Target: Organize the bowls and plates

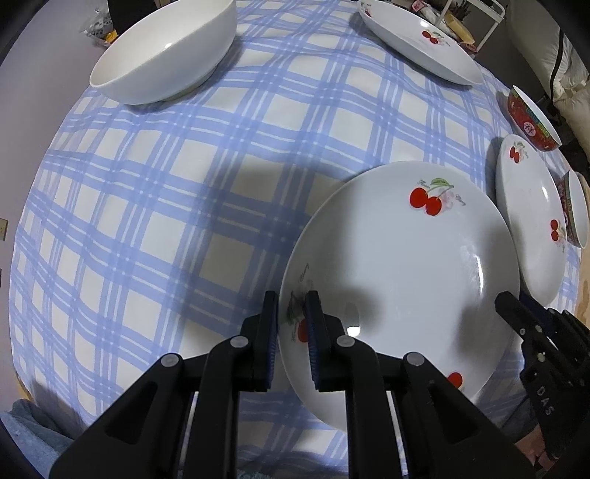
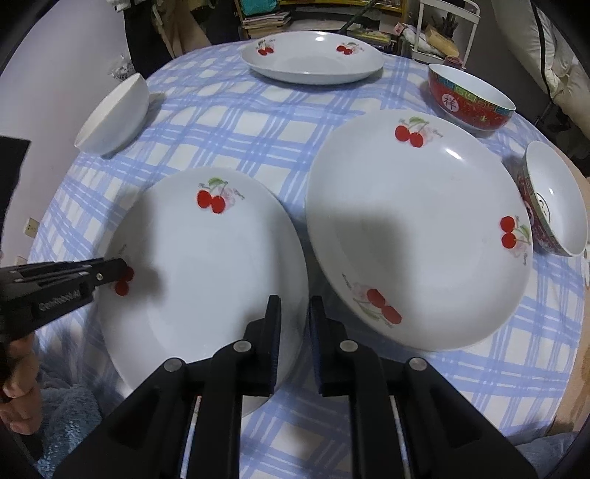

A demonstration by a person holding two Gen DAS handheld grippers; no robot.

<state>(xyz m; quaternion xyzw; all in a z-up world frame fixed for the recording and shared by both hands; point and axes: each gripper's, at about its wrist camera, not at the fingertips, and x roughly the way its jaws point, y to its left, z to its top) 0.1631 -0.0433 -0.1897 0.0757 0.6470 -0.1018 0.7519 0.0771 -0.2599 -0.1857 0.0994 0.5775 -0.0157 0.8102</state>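
A white cherry plate [image 1: 402, 272] is gripped at both edges. My left gripper [image 1: 292, 306] is shut on its left rim; it shows as a black arm [image 2: 110, 269] in the right wrist view. My right gripper [image 2: 295, 313] is shut on the same plate's [image 2: 206, 272] right rim, and shows at the right in the left wrist view [image 1: 512, 309]. A second cherry plate [image 2: 420, 228] lies just to the right. A third cherry plate [image 2: 311, 57] lies at the far edge. A plain white bowl [image 1: 166, 51] stands far left.
A red patterned bowl [image 2: 468, 99] stands at the far right and another red bowl [image 2: 553, 206] lies tilted at the right edge. The round table has a blue checked cloth [image 1: 166, 221]. Shelves and clutter [image 2: 442, 33] stand behind the table.
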